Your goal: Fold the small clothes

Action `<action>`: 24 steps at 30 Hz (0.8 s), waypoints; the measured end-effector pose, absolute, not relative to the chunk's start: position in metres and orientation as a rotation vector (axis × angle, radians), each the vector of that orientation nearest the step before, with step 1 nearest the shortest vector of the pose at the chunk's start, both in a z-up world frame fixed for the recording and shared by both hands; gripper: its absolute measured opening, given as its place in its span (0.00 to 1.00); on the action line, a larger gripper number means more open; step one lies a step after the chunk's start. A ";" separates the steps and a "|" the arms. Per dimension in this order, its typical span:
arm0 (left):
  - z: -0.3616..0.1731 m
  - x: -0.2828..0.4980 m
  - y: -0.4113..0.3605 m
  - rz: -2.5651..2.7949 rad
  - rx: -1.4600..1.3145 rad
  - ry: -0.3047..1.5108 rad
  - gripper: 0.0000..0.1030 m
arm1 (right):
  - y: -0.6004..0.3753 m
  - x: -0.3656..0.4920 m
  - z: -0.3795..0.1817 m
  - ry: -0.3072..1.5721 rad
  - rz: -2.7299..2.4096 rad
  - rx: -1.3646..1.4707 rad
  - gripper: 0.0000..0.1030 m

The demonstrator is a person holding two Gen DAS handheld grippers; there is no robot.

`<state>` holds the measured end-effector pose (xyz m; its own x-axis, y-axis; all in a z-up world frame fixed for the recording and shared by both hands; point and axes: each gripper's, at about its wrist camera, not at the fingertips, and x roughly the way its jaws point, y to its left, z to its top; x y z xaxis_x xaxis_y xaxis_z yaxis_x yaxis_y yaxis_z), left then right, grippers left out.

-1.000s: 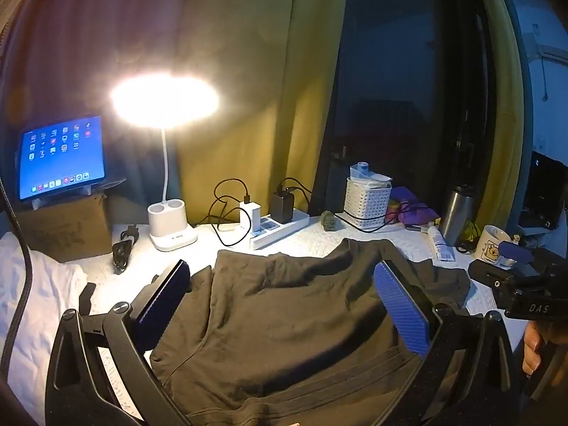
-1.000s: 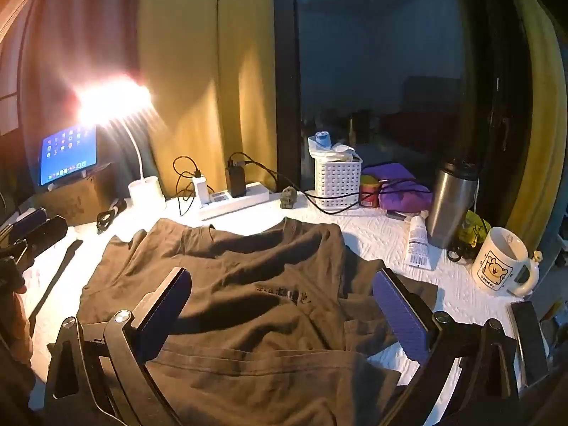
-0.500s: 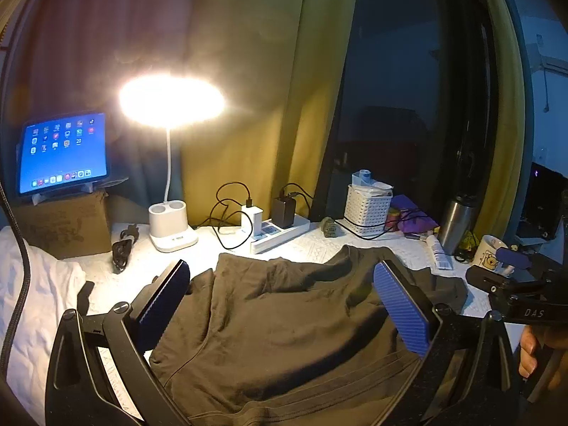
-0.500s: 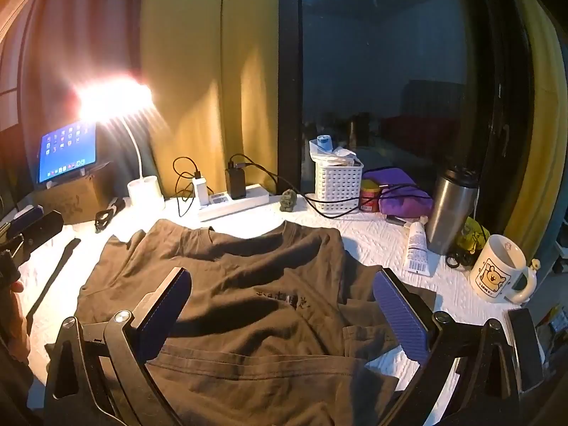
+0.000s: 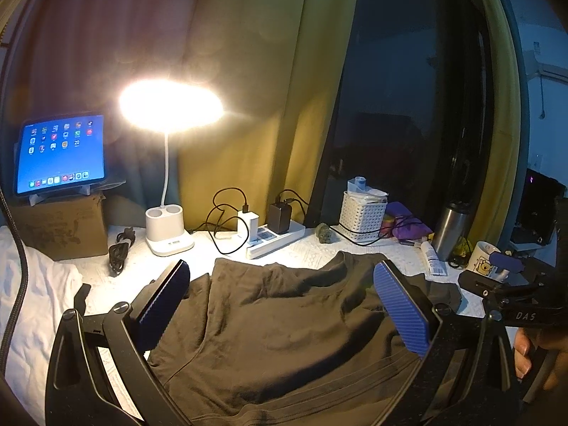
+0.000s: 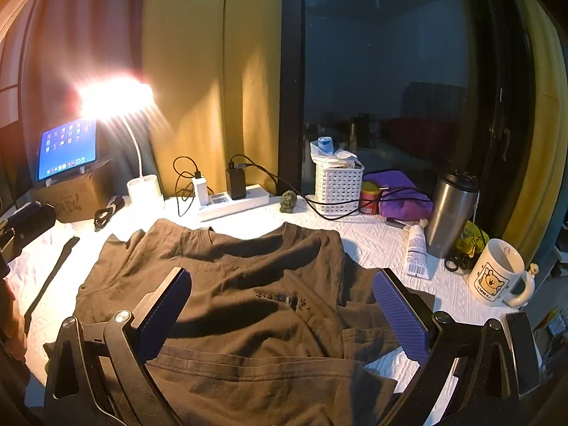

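Left gripper point(image 5: 280, 319) up close, jaws spread wide, nothing in them, hovering over the dark brown t-shirt point(image 5: 284, 326). Same deal with the right gripper point(image 6: 284, 316): jaws wide apart, empty, above the shirt's chest print. T-shirt point(image 6: 241, 284) lying front-up and a bit rumpled on the white surface point(image 6: 376, 245), collar toward the back, bottom hem nearest. Off to the right, a cartoon mug point(image 6: 495, 273), white tube point(image 6: 415, 252) and steel tumbler point(image 6: 451, 213). Further back, white basket point(image 6: 339, 190), power strip point(image 6: 232, 202) with chargers, glaring desk lamp point(image 5: 167, 227), tablet point(image 5: 62, 152) on a cardboard box point(image 5: 60, 225).
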<state>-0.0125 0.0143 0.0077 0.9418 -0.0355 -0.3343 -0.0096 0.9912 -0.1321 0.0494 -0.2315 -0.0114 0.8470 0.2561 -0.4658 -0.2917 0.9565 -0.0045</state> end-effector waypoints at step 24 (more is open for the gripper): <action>0.007 -0.009 0.010 -0.005 -0.117 0.353 0.99 | -0.231 0.049 -0.012 0.482 0.286 -0.086 1.00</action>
<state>-0.0089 0.0101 0.0071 0.9384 -0.0253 -0.3445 -0.0155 0.9932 -0.1152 0.0492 -0.2311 -0.0119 0.8469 0.2508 -0.4689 -0.2911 0.9566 -0.0142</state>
